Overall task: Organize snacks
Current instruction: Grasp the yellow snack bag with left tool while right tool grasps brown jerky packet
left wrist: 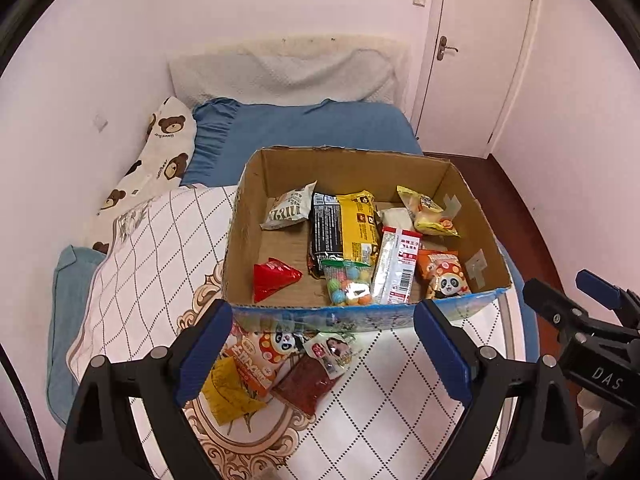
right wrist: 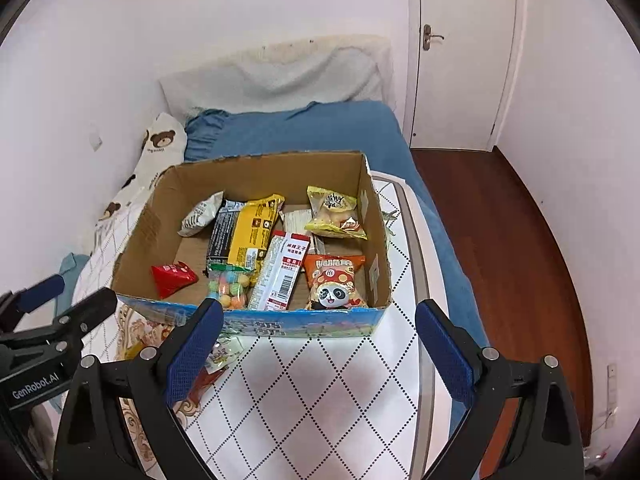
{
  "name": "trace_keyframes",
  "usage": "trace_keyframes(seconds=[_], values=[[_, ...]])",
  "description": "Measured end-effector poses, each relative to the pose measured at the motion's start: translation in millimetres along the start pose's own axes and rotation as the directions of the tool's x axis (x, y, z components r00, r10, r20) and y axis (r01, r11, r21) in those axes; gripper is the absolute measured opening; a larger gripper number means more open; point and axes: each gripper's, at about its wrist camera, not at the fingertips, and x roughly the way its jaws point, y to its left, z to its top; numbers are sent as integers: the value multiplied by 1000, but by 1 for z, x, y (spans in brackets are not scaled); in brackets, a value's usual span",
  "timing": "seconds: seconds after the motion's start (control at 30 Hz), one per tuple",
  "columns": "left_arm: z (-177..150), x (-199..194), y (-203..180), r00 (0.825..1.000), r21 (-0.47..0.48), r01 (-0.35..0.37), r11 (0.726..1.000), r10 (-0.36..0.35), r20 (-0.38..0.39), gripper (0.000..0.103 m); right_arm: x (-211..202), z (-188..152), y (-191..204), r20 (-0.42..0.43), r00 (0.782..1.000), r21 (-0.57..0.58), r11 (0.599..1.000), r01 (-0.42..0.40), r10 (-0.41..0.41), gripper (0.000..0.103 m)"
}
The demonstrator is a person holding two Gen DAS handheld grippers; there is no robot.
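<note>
While you hold both grippers above the bed (left wrist: pixel 280 128) — jaws wide, nothing gripped.
Left gripper (left wrist: pixel 324 356), right gripper (right wrist: pixel 320 354); three snack packets (left wrist: pixel 280 372) lie just near the cardboard box (left wrist: pixel 360 316).

Bright even room light, pinkish cast, glare on quilt (left wrist: pixel 400 360), fisheye-bent black corners, perhaps slightly soft focus.

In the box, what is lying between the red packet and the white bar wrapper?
A clear bag of coloured candy balls lies between the red packet and the white bar wrapper; both wrist views show it.
</note>
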Motion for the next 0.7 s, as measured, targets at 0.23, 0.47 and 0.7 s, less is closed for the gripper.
trace_keyframes(seconds=[0.23,0.47,0.7], values=[[-14,8,16,999,-38,-29,999,28,-24,93,10,-17,-3,-57,993,53,994,-98,101,99],[-64,43,83,974,-131,-170,977,147,-171,93,80,-72,32,-272,899,127,939,-321,344,80],[-107,70,139,924,-161,-308,938,255,-285,93,154,-109,80,-373,841,232,917,-325,392,68]])
